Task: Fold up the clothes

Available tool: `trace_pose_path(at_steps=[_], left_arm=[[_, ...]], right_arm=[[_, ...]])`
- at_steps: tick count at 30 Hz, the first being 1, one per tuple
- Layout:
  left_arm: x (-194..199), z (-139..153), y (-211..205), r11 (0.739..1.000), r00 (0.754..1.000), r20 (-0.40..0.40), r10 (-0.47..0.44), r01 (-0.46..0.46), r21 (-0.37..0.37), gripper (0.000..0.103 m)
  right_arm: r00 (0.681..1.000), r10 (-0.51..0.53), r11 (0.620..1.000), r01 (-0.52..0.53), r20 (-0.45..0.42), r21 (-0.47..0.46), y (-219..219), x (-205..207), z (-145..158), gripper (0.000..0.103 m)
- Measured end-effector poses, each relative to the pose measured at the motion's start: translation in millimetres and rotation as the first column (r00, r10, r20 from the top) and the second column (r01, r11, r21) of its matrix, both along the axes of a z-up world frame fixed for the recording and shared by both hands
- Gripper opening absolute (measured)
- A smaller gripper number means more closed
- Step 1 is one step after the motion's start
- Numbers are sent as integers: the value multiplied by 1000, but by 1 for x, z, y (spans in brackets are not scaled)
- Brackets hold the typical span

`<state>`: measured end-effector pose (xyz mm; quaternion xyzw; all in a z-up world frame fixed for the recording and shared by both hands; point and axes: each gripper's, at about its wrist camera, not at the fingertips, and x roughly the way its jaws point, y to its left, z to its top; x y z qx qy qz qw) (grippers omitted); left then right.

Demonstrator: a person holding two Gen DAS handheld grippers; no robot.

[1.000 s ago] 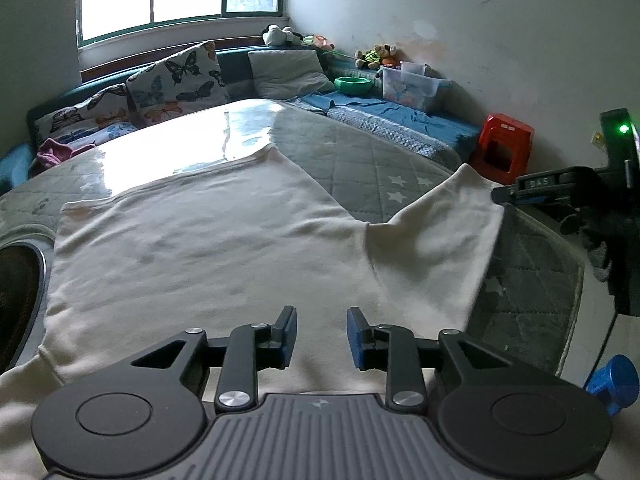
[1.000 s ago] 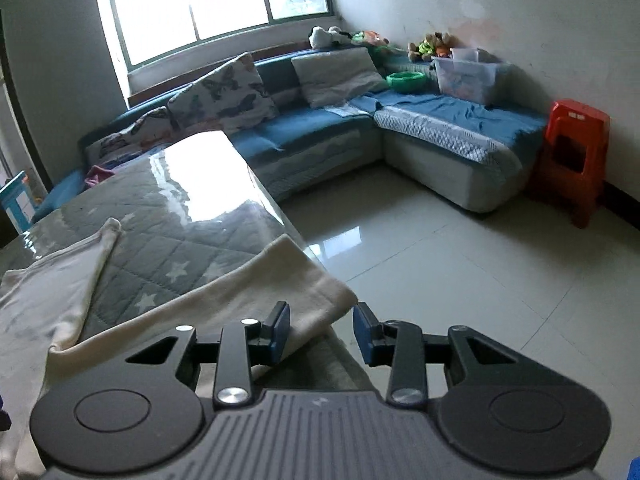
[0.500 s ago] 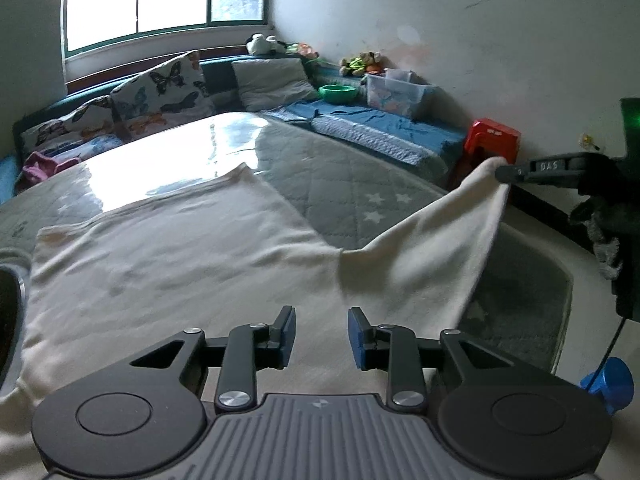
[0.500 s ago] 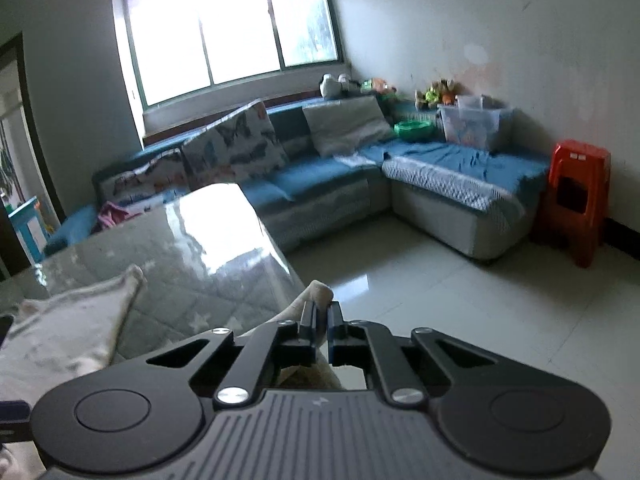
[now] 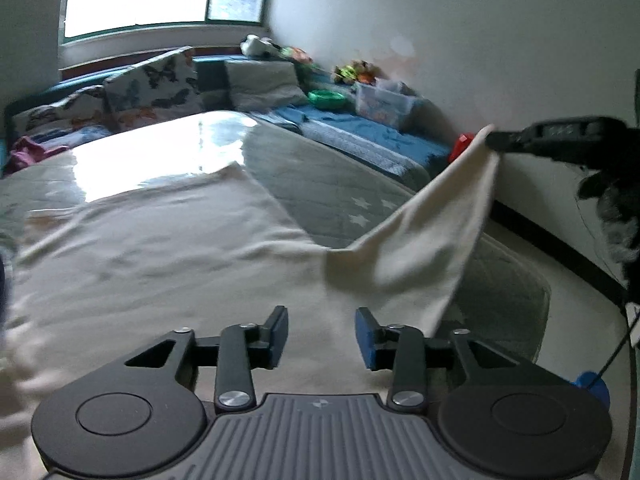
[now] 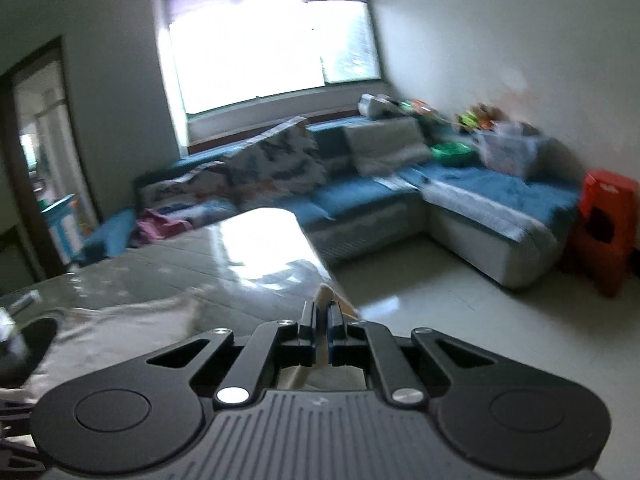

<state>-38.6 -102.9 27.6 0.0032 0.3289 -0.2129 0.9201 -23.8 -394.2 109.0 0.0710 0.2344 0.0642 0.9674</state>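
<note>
A cream garment [image 5: 168,248] lies spread across the tabletop [image 5: 352,196], which is covered with a grey quilted cloth printed with white stars. The garment's body is flat on that cloth, while its sleeve [image 5: 432,236] rises off the tabletop toward the right side, stretched taut to a point above the tabletop's edge. The right gripper [image 6: 321,322] is closed on the tip of that sleeve: in the right wrist view a small cream tuft pokes out between its pressed-together fingers, and in the left wrist view the same gripper [image 5: 496,142] appears as a dark bar pinching the raised sleeve end. The left gripper [image 5: 321,336] hangs low over the near part of the garment with its fingers spread apart and nothing between them; the cream fabric fills the gap below. Whether its fingertips touch the cloth cannot be told.

Beyond the tabletop stands a blue sofa [image 6: 360,200] with butterfly-print cushions [image 5: 152,88] under a bright window [image 6: 264,52]. A red plastic stool [image 6: 604,232] stands on the floor at the sofa's far right end, near the wall. Both views are somewhat blurred.
</note>
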Motion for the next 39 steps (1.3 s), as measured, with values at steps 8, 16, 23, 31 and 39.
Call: trace_pose_path(at_steps=[8,16,23,31,39], left_arm=[[-28,5,69,988,988,24,153,-152,-8,45],[-58,-2,118,962,963,14,270,-269,-37,47],[-72,-4,136,947,948,6,319,-318,-53,47],[-77,4,137,947,947,32,320,-319,-50,46],[-63,4,119,955,955,17,296,-295,-30,46]], right_arm=[[962,268,963,-266,55,-40,92,1,41,4],[854,521,851,-520,-17,-76,203,3,29,4],[745,652,746,-664,-144,-57,265,-7,-12,7],[740,650,738,-669,-172,-87,242,-28,-22,17],[818,507,828,-550,-274,-111,177,-22,-56,17]])
